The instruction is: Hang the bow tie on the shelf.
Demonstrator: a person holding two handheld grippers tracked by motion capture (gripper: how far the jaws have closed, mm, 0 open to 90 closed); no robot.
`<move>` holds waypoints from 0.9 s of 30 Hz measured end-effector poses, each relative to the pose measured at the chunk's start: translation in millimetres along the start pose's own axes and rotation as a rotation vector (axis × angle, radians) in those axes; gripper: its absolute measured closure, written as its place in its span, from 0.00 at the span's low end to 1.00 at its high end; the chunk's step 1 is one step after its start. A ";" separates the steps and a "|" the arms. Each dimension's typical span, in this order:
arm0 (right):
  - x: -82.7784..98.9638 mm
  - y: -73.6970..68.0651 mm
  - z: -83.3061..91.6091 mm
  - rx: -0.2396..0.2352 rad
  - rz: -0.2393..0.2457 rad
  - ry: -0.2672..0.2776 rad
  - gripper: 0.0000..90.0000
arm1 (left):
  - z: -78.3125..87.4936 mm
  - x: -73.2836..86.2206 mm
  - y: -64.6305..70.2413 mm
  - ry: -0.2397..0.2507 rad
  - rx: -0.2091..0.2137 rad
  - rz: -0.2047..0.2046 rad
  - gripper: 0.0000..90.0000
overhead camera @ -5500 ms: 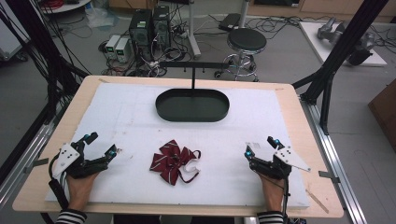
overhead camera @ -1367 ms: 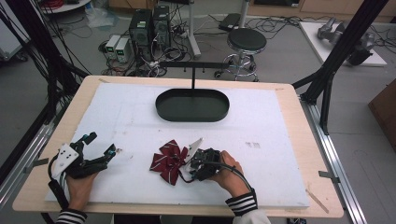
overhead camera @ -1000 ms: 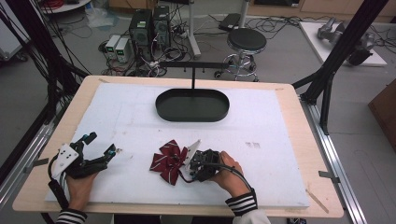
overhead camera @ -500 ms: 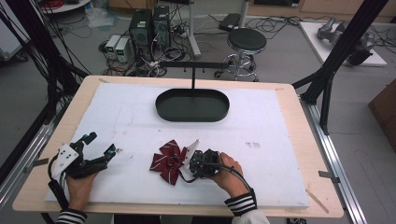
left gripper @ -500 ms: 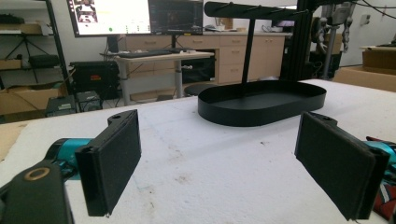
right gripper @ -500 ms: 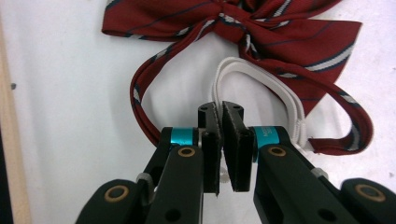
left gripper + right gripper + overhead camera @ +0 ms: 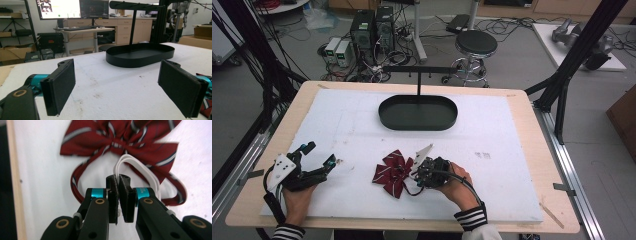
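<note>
One red striped bow tie point(image 7: 394, 172) with one white elastic loop point(image 7: 140, 173). One black oval tray point(image 7: 418, 113) with one upright stand point(image 7: 418, 80). Two tools: left tool point(image 7: 318, 165), right tool point(image 7: 416, 176). One white surface point(image 7: 512, 165). One round stool point(image 7: 476, 43) beyond.

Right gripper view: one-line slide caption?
Right gripper shut on the white elastic loop of a red striped bow tie lying on the white table mat.

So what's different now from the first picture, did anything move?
The right gripper left the table's right side and came in to the red striped bow tie. Its jaws have just been closing, and they now pinch the bow tie's white elastic loop. The left gripper stayed put with open jaws, and the bow tie and the black oval tray kept their places.
</note>
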State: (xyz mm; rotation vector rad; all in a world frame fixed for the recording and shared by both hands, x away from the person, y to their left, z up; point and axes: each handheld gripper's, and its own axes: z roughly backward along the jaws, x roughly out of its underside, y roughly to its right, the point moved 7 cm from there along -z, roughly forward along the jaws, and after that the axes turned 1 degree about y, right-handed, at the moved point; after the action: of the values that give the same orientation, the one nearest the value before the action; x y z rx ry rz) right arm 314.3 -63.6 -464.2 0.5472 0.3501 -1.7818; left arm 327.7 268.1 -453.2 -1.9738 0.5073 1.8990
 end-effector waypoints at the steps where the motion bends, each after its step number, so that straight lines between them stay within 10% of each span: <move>1: -1.8 0.2 2.3 -0.007 -0.015 0.026 0.95 | 0.0 0.0 0.0 0.000 0.000 -0.001 0.17; 11: -10.9 7.5 20.2 -0.008 -0.089 0.220 0.95 | 0.0 0.0 0.1 0.000 0.000 -0.001 0.17; 27: -25.5 28.6 53.3 0.134 -0.196 0.519 0.95 | 0.2 -0.1 0.1 0.002 0.000 0.000 0.17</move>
State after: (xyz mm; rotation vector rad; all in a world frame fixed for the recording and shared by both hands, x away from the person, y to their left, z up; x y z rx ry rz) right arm 337.3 -77.3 -404.4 1.1079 0.6615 -1.8410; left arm 327.5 268.1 -453.1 -1.9763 0.5080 1.8969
